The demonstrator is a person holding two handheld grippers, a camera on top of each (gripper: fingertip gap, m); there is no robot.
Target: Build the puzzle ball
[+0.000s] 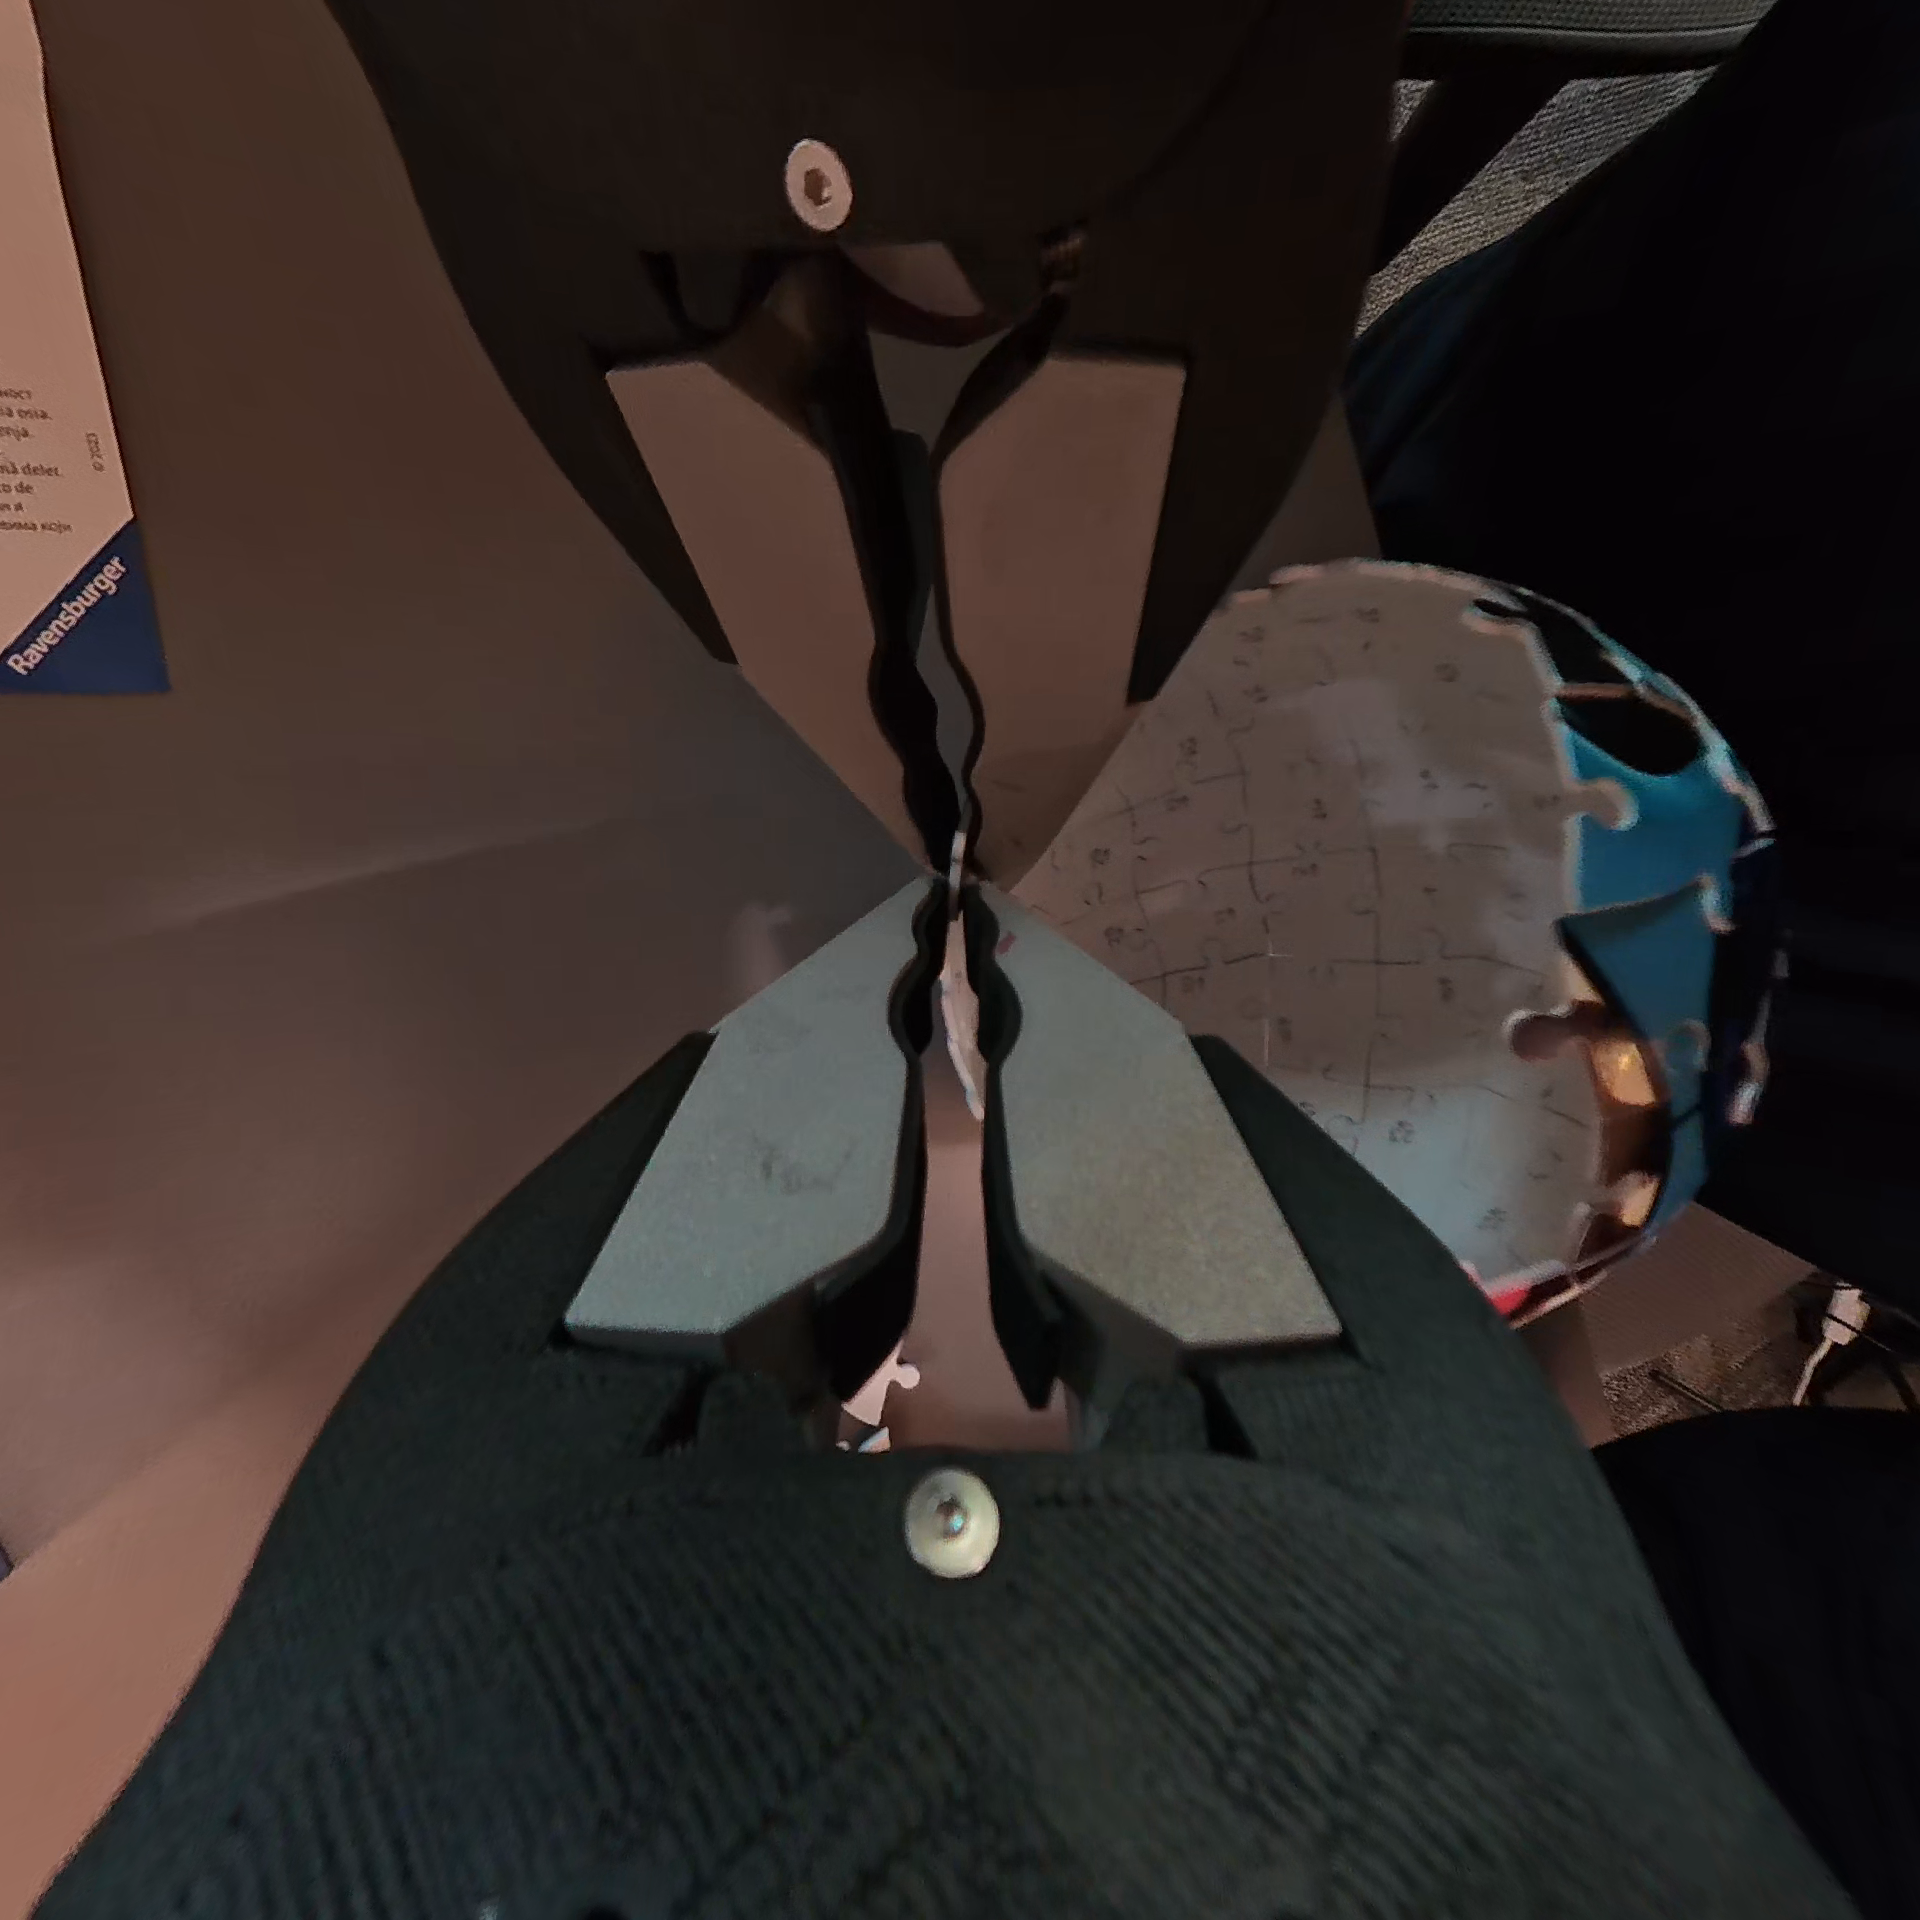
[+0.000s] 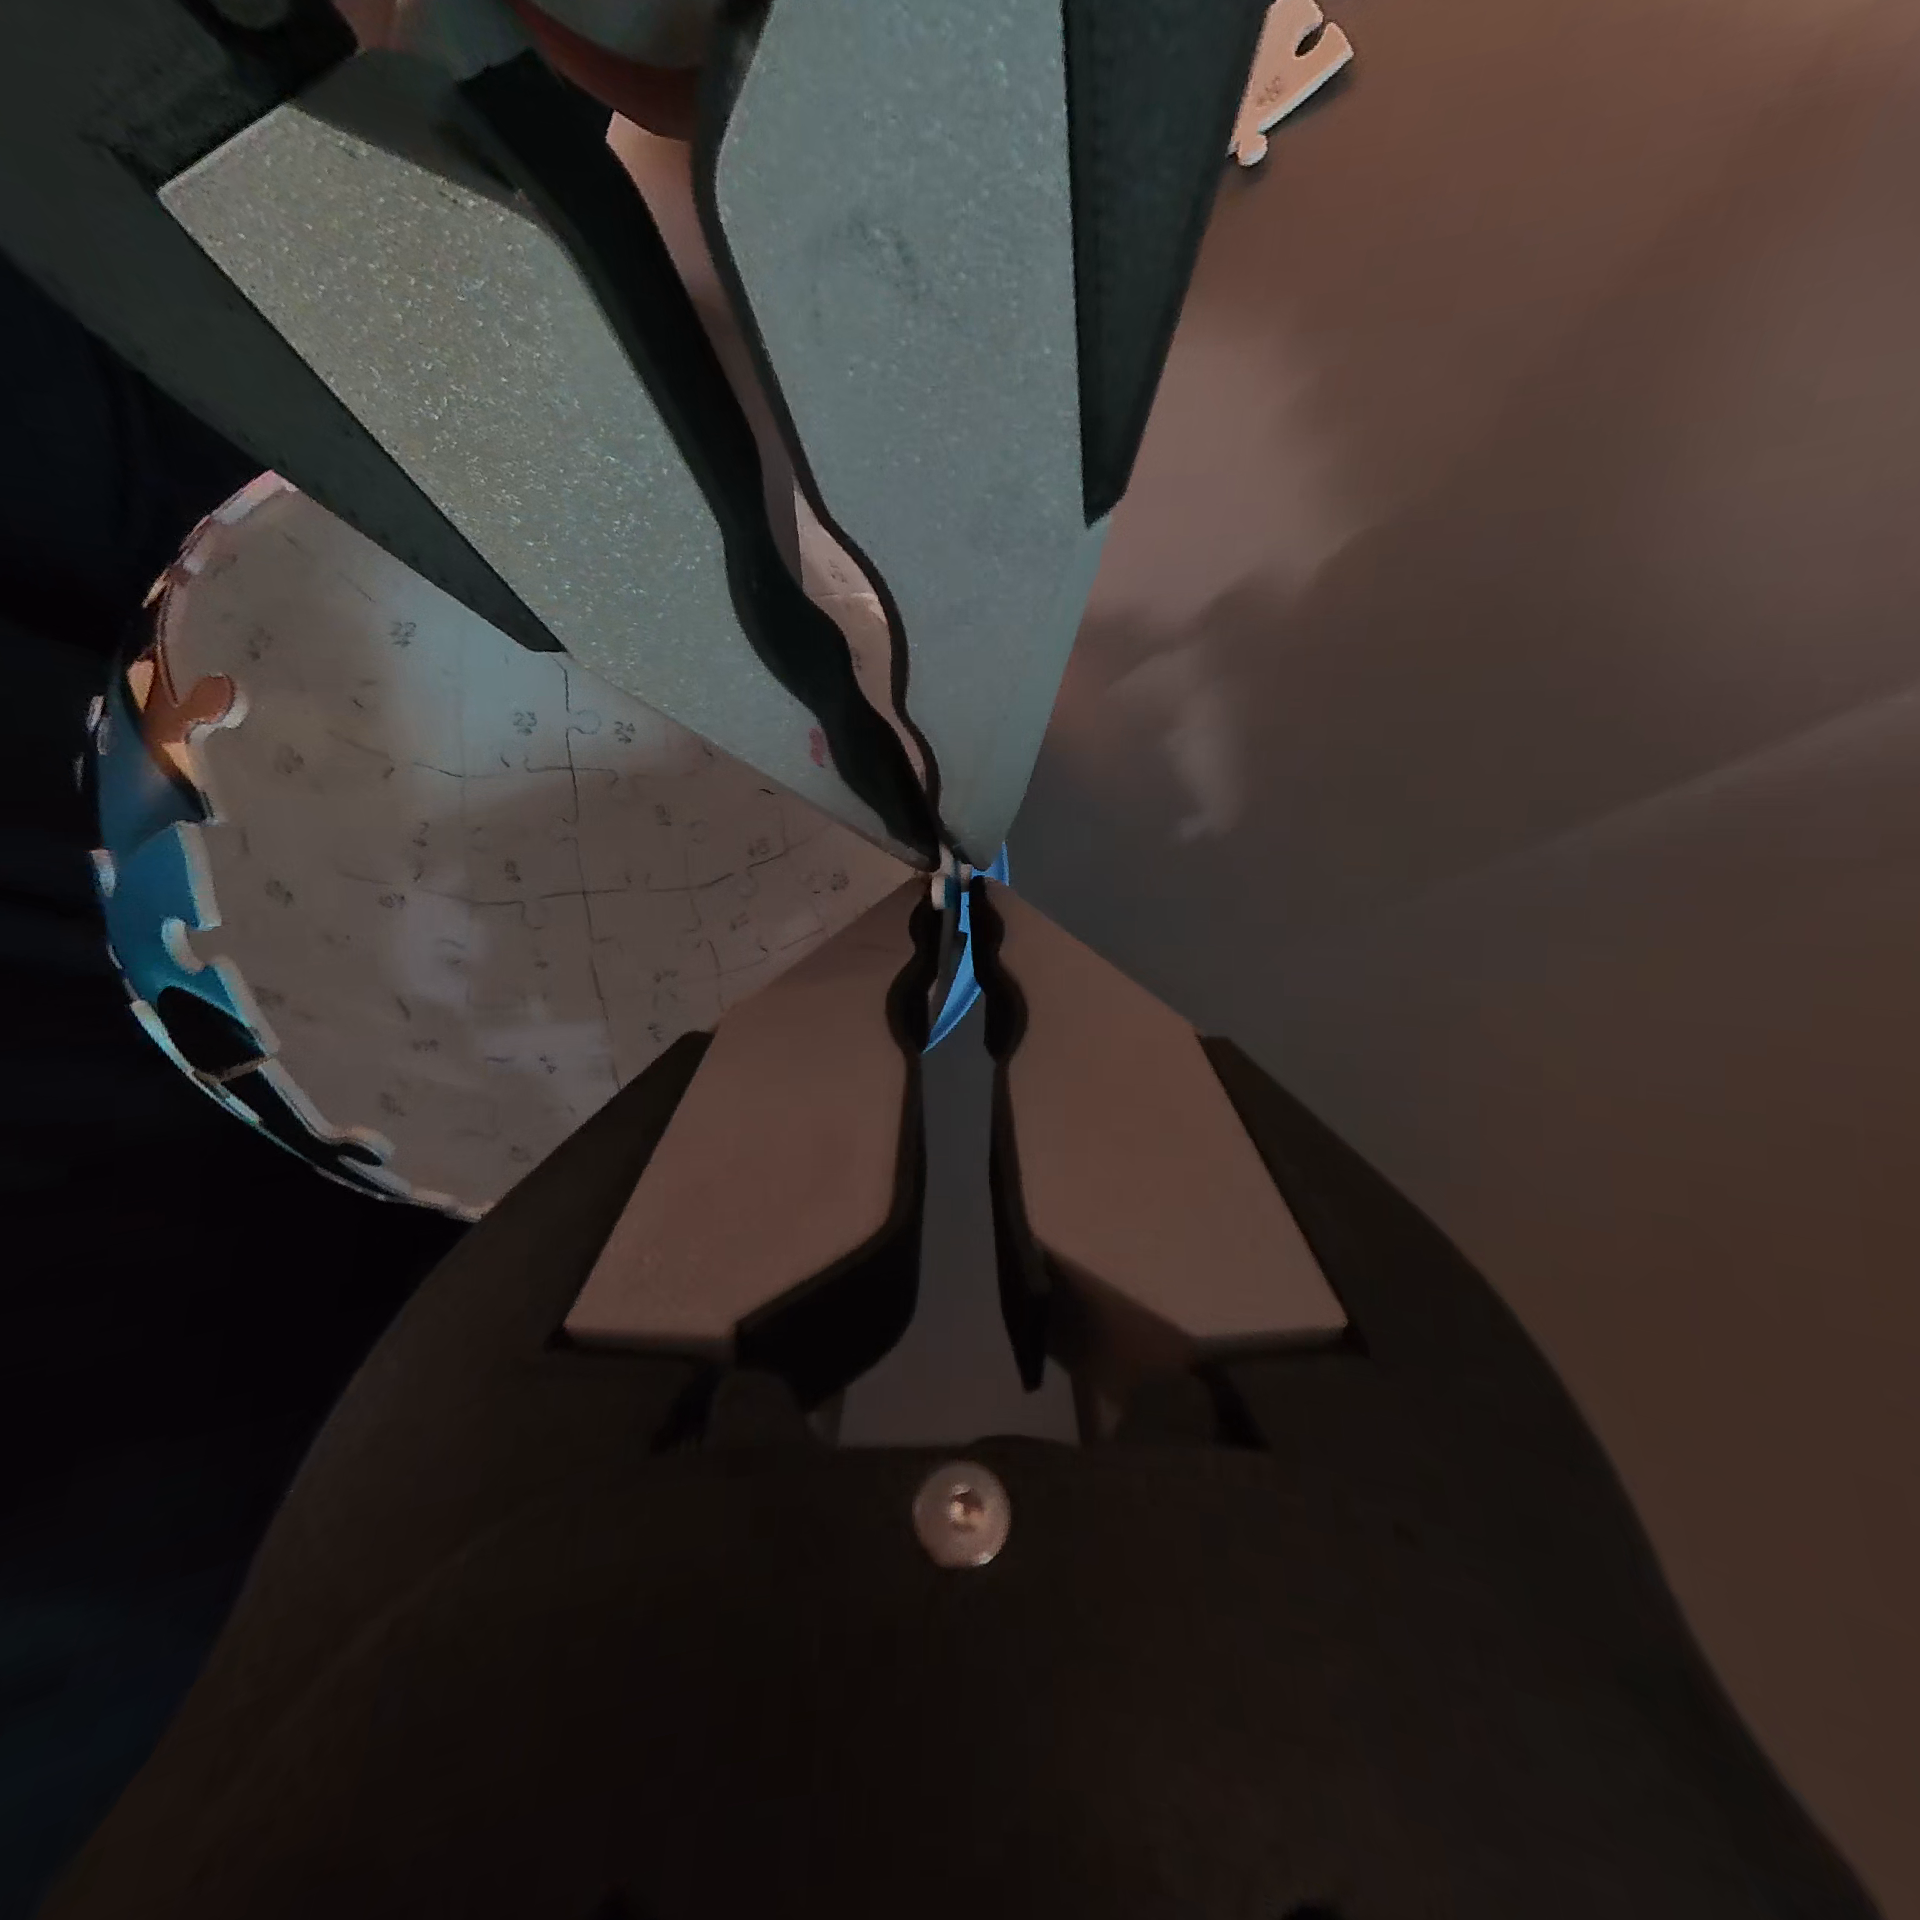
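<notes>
My left gripper (image 1: pixel 951 899) and my right gripper (image 2: pixel 956 883) meet tip to tip above the brown table. The left is shut on a pale puzzle piece (image 1: pixel 961 1029) that shows in the slit between its fingers. The right is shut on a blue puzzle piece (image 2: pixel 961 1003). The two pieces touch at the tips; I cannot tell whether they are joined. The right gripper (image 1: pixel 961 831) comes in from the top of the left wrist view. The half-built puzzle ball (image 1: pixel 1351 935) stands beside the tips, its white numbered inside facing me and its outside blue. It also shows in the right wrist view (image 2: pixel 416 883).
A loose puzzle piece (image 2: pixel 1288 83) lies on the table (image 2: pixel 1455 727) behind the left gripper, and another (image 1: pixel 883 1392) under the left gripper. A white leaflet with a blue corner (image 1: pixel 62 416) lies at far left. Cables (image 1: pixel 1839 1320) lie on the floor past the table edge. The tips of both grippers are at nearly the same place.
</notes>
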